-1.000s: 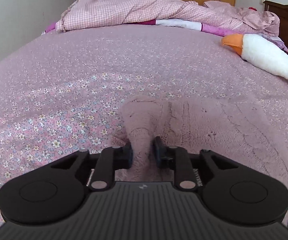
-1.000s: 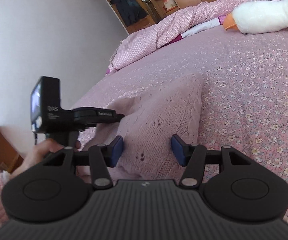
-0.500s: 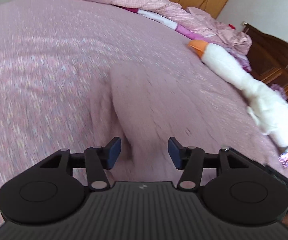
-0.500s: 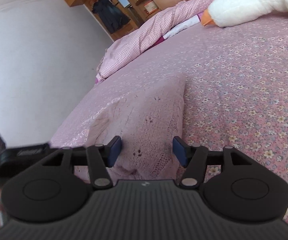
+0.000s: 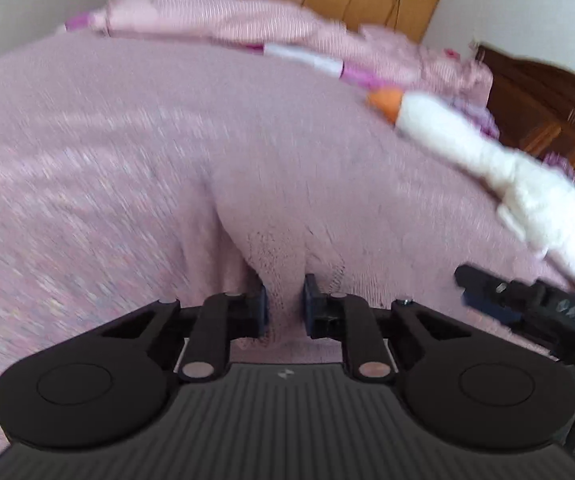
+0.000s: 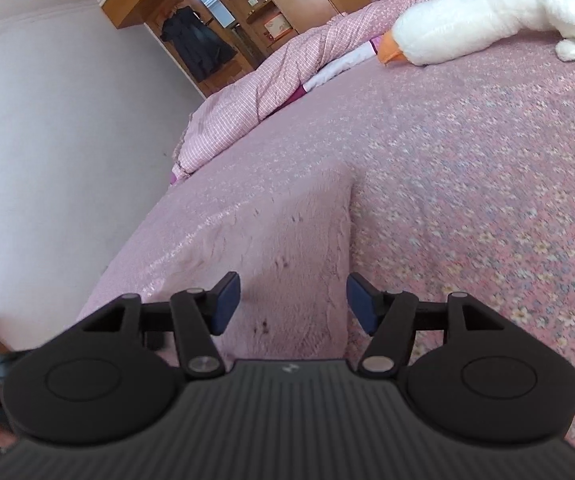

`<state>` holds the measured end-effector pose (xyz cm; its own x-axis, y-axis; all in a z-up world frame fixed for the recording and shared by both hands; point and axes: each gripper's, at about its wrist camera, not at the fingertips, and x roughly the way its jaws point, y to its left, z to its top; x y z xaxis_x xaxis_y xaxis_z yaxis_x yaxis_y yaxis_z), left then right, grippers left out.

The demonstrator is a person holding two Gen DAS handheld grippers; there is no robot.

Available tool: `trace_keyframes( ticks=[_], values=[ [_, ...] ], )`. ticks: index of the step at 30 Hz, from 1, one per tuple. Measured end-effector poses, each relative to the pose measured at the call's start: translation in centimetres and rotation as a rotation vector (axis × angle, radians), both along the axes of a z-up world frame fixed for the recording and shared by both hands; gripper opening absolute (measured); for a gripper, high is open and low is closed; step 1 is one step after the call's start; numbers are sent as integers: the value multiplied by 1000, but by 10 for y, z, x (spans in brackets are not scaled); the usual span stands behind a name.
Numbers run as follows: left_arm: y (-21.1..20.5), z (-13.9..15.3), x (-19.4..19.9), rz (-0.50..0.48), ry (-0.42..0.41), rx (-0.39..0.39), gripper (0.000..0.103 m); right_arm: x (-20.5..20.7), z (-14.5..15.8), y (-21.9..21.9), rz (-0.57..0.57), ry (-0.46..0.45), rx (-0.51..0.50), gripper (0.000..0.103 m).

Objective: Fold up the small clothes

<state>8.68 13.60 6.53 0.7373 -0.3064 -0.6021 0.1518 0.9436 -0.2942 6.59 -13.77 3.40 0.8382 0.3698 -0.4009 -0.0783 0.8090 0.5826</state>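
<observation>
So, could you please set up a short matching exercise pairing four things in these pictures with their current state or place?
Things:
1. left gripper
2. right gripper
3. pink knitted garment
4. white toy goose

States or places:
A. open, fingers apart above the knit
B. lying at the far side of the bed, orange beak toward the quilt
C. shut on a pinch of knit fabric
D. spread on the flowered bedspread

Pairs: 1-C, 2-A, 3-D, 4-B

A pale pink knitted garment (image 6: 287, 248) lies flat on the bed, apparently folded, blurred in the left view.
</observation>
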Motion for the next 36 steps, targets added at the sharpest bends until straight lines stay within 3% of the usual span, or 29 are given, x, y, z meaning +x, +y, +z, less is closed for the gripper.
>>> trace_keyframes(
  ticks=[3,7,9,11,15,19,23,24,26,27,36],
  values=[
    [13,8,-5,-2,11,25,19,2,4,11,54,-15,-5,63],
    [17,-23,0,6,121,85,21,4,-7,34,103,45,-111,62],
    [19,-31,-6,18,103,89,29,-1,-8,40,116,20,-172,62],
    [15,-29,-10,19,84,113,30,-3,-7,40,126,20,-196,62],
    [12,-23,-16,10,75,128,35,1,-6,33,116,51,-156,62],
    [16,-11,-14,33,81,84,46,-3,-6,28,107,72,-114,62],
    [21,8,-16,50,52,59,72,-2,1,15,75,71,-40,63],
    [21,12,-15,51,43,55,75,-1,2,12,59,67,-28,65],
    [20,17,-12,50,30,59,79,1,4,8,33,55,-6,82],
    [19,18,-8,55,30,68,83,3,5,5,23,52,3,83],
    [19,-4,46,123,107,93,89,34,-6,3,54,140,46,82]
  ],
)
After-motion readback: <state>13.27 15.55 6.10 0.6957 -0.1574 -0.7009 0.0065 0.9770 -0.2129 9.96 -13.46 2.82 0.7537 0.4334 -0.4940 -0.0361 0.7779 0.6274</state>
